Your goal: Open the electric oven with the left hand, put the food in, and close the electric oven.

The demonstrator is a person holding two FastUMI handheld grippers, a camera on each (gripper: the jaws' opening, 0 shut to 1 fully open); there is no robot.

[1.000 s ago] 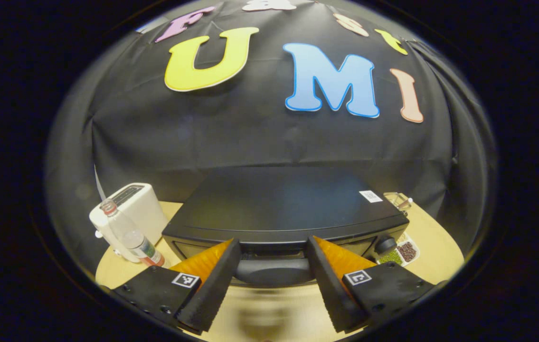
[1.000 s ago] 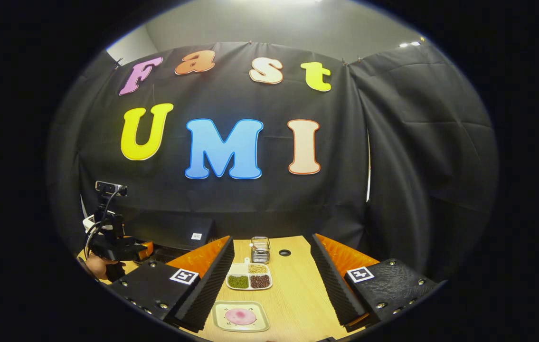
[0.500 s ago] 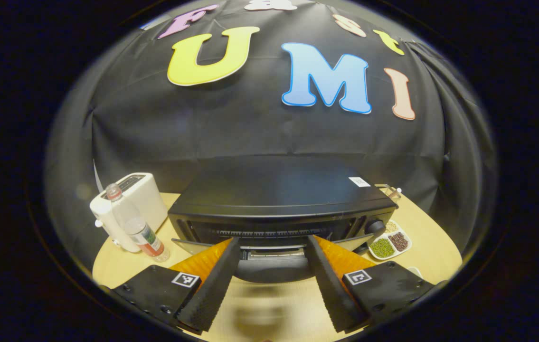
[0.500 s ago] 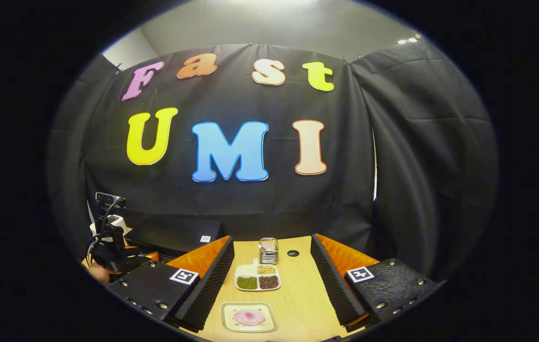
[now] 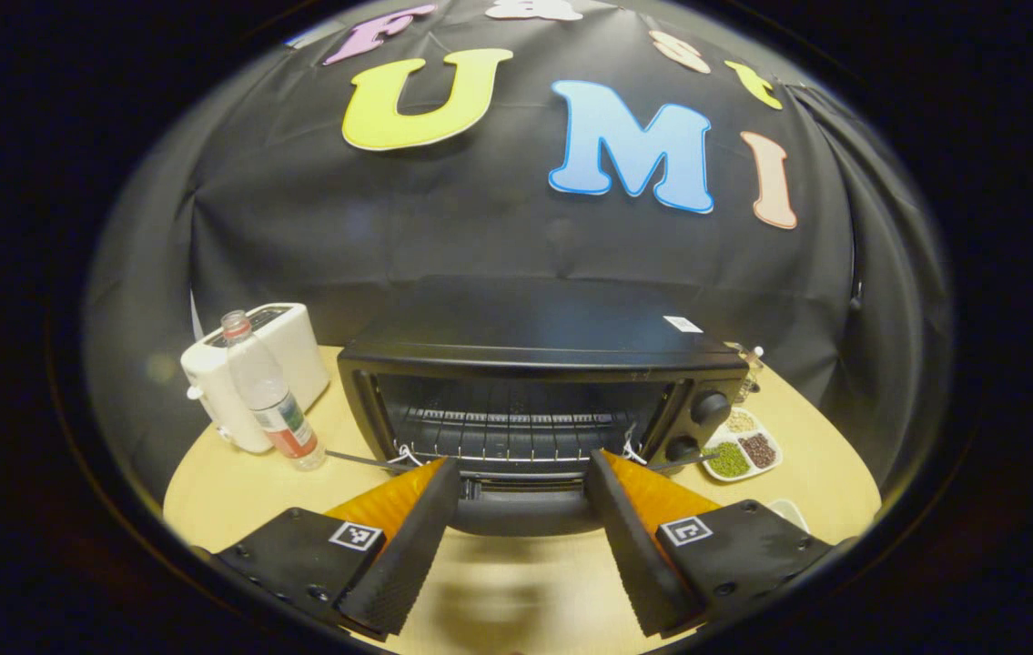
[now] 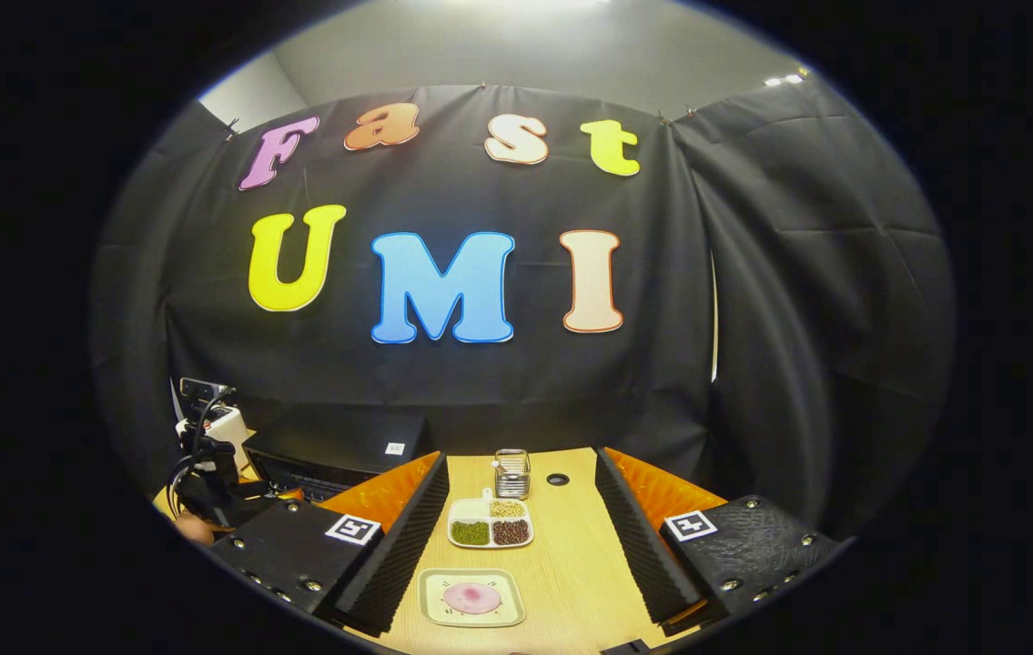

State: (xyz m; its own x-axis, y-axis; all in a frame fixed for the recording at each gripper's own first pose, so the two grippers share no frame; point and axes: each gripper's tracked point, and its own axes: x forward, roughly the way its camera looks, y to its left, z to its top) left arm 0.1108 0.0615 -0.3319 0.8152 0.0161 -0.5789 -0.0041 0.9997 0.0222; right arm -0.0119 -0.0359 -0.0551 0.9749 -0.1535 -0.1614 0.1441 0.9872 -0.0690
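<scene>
The electric oven (image 5: 534, 364) stands on the desk (image 5: 234, 473) against the black cloth wall, its door (image 5: 521, 509) dropped down toward the camera so that the wire rack (image 5: 507, 428) inside shows. The left tool (image 5: 521, 564) sits just in front of the oven with its fingers spread wide on either side of the door's dark handle, apart from it and holding nothing. Left of the oven stand a white toaster (image 5: 252, 364) and a clear bottle (image 5: 266, 391); right of the oven lies a divided dish of beans (image 5: 739, 450). In the right gripper view the right tool (image 6: 516, 564) hangs equally wide open and empty, well to the oven's right, above a small plate with pink food (image 6: 470, 598), the bean dish beyond it.
</scene>
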